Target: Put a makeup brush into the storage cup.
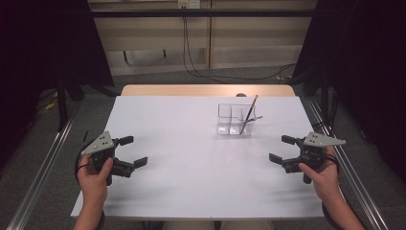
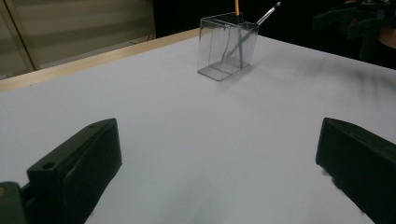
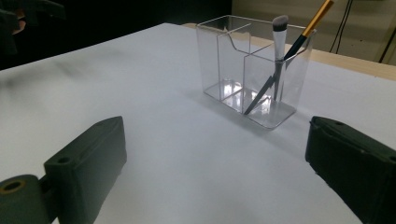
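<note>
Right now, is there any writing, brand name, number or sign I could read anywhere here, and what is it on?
None can be read.
Clear organizer: plain walls, no label.
Gold-handled brush and grey-tipped brush: no print can be made out on either handle.
Left gripper and right gripper: black jaws and grey plates bear no marking.
White table: blank.

The gold-handled brush (image 2: 236, 6) is cut off by the top edge.
</note>
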